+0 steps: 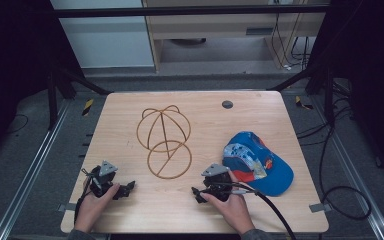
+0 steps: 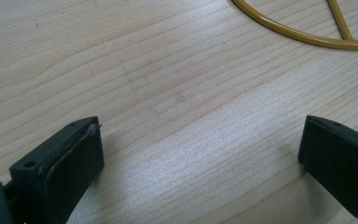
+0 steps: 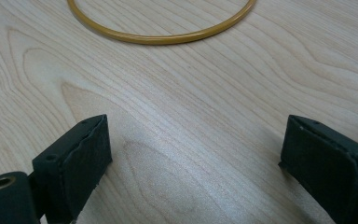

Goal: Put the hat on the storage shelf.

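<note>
Here, wire hat stand (image 1: pixel 163 142) lying lengthwise away from the person, both claws (image 2: pixel 200 154) (image 3: pixel 193 161) apart, empty.

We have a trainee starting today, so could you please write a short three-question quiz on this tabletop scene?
1. True or false: the blue fabric baseball cap sits on the golden wire hat stand.
2. Which gripper is nearer the cap: A) left gripper B) right gripper?
3. What lies between each gripper's jaws in the gripper views?

Key:
1. False; the cap lies apart on the light wooden table.
2. B.
3. Nothing but bare table; both stand open.
</note>
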### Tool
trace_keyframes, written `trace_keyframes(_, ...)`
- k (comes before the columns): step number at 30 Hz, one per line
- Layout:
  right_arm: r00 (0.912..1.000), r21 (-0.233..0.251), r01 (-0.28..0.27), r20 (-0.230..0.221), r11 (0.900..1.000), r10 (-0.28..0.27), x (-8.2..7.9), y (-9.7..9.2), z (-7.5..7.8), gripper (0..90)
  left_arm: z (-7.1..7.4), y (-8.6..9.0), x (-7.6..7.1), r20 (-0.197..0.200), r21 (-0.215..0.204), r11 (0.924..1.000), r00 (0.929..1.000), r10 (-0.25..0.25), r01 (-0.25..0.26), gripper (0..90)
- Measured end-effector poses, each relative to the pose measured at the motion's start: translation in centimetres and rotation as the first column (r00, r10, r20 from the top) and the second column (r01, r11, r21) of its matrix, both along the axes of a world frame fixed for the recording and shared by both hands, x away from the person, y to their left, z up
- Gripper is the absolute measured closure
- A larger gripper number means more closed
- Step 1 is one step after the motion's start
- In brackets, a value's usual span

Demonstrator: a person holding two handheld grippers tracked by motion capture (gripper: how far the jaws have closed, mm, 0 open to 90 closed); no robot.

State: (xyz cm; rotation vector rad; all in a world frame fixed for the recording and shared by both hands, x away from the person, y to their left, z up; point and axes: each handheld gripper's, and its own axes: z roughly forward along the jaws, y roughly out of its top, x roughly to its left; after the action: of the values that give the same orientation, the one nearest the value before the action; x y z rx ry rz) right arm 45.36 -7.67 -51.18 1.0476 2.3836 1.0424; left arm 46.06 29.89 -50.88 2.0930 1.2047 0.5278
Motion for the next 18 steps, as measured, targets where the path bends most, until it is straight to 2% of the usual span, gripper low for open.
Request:
trace_keyframes(7,1.0000,-0.001,0.005,0.002,1.0000,-0.005,0.0,0.1,0.0,8.4,0.0,0.0,0.0,0.000,0.000,1.0000,1.0000,0.000,0.000,0.0)
trace_keyframes(10,0.9998,-0.027,0.010,-0.020,0.9996,-0.011,0.1,0.3,0.3,8.8,0.0,0.0,0.0,0.000,0.000,1.0000,1.0000,0.001,-0.001,0.0)
trace_keyframes(11,1.0000,-0.060,0.002,-0.005,0.9982,-0.003,-0.1,0.4,1.0,8.9,0.0,0.0,0.0,0.000,0.000,1.0000,1.0000,0.001,-0.001,0.0)
trace_keyframes(13,1.0000,-0.064,-0.002,0.002,0.9979,0.002,-0.2,0.4,1.4,9.1,0.0,0.0,0.0,0.001,-0.002,1.0000,1.0000,0.002,-0.002,0.0)
trace_keyframes(18,0.9982,-0.128,-0.037,0.042,0.9911,0.042,-0.6,-0.6,5.1,9.1,0.0,0.0,-0.1,0.002,-0.002,1.0000,1.0000,0.003,-0.003,0.0)
